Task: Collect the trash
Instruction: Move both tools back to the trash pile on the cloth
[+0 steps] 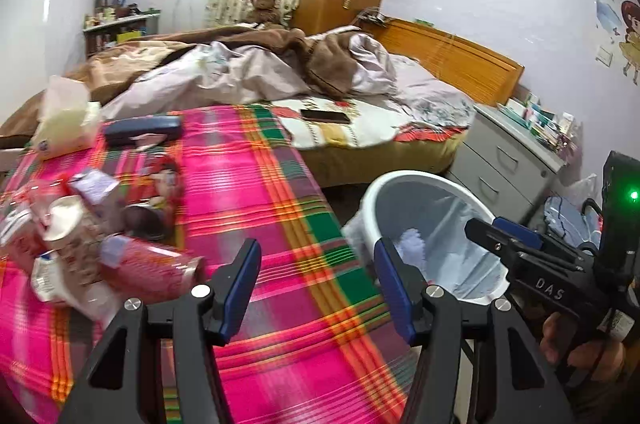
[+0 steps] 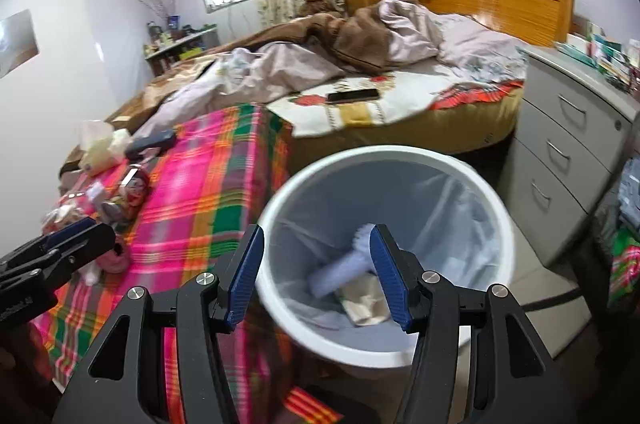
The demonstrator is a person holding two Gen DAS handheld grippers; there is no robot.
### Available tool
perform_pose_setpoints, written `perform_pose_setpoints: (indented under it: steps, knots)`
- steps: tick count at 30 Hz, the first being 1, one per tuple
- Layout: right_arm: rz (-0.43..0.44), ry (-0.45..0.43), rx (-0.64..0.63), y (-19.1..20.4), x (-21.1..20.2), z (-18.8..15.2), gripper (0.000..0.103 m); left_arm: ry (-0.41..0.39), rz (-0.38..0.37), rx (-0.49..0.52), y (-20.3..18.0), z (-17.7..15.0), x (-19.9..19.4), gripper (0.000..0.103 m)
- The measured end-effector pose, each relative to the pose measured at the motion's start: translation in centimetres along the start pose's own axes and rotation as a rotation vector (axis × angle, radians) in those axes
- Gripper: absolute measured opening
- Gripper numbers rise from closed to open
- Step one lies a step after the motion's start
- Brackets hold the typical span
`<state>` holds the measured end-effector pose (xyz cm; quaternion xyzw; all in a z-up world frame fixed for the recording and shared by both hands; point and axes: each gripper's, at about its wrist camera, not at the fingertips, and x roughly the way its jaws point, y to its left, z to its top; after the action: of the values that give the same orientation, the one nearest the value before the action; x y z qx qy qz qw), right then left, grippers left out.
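A pile of trash (image 1: 80, 236), with a pink bottle (image 1: 152, 264), wrappers and cartons, lies on the left of a table with a pink plaid cloth (image 1: 256, 192). A white bin (image 2: 384, 224) with a clear liner stands at the table's right edge; inside lie a pale blue item (image 2: 340, 270) and crumpled paper. My left gripper (image 1: 316, 288) is open and empty above the cloth, right of the pile. My right gripper (image 2: 316, 276) is open and empty above the bin. It also shows in the left wrist view (image 1: 508, 236). The left gripper also shows in the right wrist view (image 2: 76, 236).
A tissue pack (image 1: 64, 128) and a dark case (image 1: 140, 130) lie at the table's far end. Behind is an unmade bed (image 1: 280, 72) with a phone (image 1: 324, 115) on it. A grey drawer unit (image 2: 568, 152) stands right of the bin.
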<state>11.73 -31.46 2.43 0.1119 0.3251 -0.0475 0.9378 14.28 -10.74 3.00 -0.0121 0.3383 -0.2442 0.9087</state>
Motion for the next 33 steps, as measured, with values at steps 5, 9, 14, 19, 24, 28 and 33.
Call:
perform_pose_setpoints:
  steps: [5, 9, 14, 19, 24, 28, 33]
  knots:
    - [0.077, -0.018, -0.065, 3.2, 0.1, 0.0, 0.057, -0.031, 0.073, -0.040, 2.9, -0.7, -2.1, 0.062]
    - [0.135, -0.018, -0.111, 5.5, 0.7, 0.1, 0.057, -0.044, 0.122, -0.082, 5.9, -1.5, -3.4, 0.063]
    - [0.184, -0.001, -0.145, 7.7, 1.5, -0.1, 0.057, -0.053, 0.170, -0.133, 9.1, -2.4, -4.8, 0.063]
    - [0.227, 0.022, -0.197, 10.2, 2.3, -0.4, 0.057, -0.052, 0.220, -0.186, 12.2, -3.4, -5.7, 0.064]
    - [0.281, 0.048, -0.266, 12.9, 2.9, -0.6, 0.057, -0.046, 0.251, -0.214, 14.6, -4.2, -6.4, 0.065]
    - [0.300, 0.078, -0.319, 14.8, 3.9, -0.8, 0.057, -0.033, 0.265, -0.232, 16.3, -4.5, -6.4, 0.067]
    - [0.340, 0.120, -0.336, 16.2, 5.0, -0.9, 0.057, -0.005, 0.240, -0.252, 17.6, -4.5, -5.6, 0.071]
